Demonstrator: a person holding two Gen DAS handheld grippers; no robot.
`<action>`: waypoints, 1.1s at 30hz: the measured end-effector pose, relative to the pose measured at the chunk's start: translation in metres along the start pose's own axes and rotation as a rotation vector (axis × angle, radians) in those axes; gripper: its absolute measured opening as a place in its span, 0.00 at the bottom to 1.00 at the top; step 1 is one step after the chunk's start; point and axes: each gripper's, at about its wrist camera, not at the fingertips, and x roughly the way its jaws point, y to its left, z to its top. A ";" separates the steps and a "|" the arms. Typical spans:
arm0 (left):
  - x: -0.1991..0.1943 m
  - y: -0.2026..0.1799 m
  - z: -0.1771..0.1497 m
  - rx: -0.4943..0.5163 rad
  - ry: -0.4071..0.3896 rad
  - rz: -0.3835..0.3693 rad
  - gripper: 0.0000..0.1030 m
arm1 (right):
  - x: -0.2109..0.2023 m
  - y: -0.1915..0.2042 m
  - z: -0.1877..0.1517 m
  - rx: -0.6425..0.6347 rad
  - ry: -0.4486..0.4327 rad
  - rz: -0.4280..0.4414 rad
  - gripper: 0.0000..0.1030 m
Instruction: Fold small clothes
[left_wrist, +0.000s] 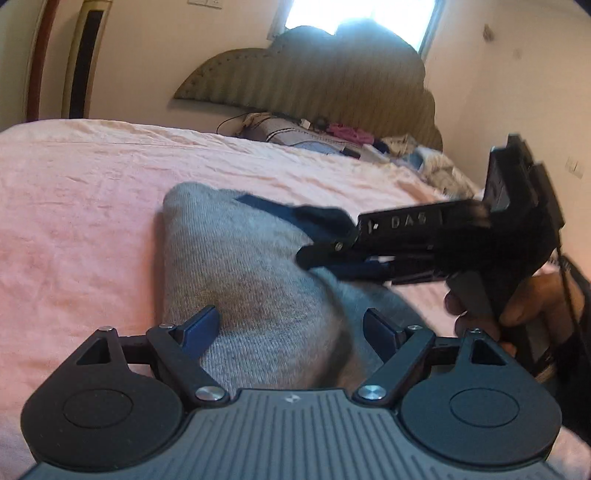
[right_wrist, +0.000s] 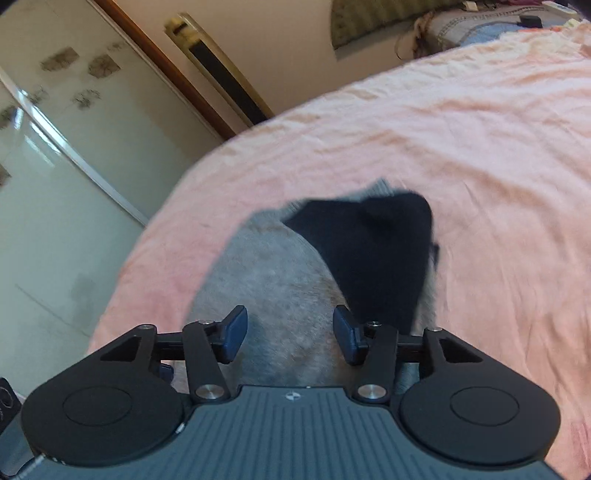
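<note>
A small grey knitted garment (left_wrist: 236, 266) lies on the pink bedsheet (left_wrist: 81, 206), with a black part (left_wrist: 295, 214) at its far end. My left gripper (left_wrist: 291, 330) hovers over the garment's near end, open; its blue pads (left_wrist: 201, 328) stand wide either side of the grey cloth. My right gripper (left_wrist: 325, 243) comes in from the right, held by a hand (left_wrist: 517, 302), its tips by the black part. In the right wrist view, that gripper (right_wrist: 290, 336) is narrowly open over the grey cloth (right_wrist: 273, 280). Nothing is pinched, and the black part (right_wrist: 373, 251) lies just beyond its right pad.
A padded headboard (left_wrist: 332, 81) and a pile of clothes and clutter (left_wrist: 354, 142) are at the head of the bed. The bed's edge (right_wrist: 159, 229) drops off to the left beside a glass wardrobe door (right_wrist: 55, 155). Bare pink sheet (right_wrist: 498, 147) surrounds the garment.
</note>
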 end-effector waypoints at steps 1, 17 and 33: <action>0.001 -0.008 -0.008 0.081 -0.003 0.023 0.84 | -0.002 -0.009 -0.001 0.045 -0.005 0.009 0.29; -0.068 0.049 -0.031 -0.358 0.050 -0.047 0.85 | -0.091 -0.003 -0.049 0.029 0.014 0.092 0.74; -0.029 0.057 -0.034 -0.644 0.274 -0.257 0.11 | -0.093 -0.031 -0.052 -0.008 0.205 0.128 0.21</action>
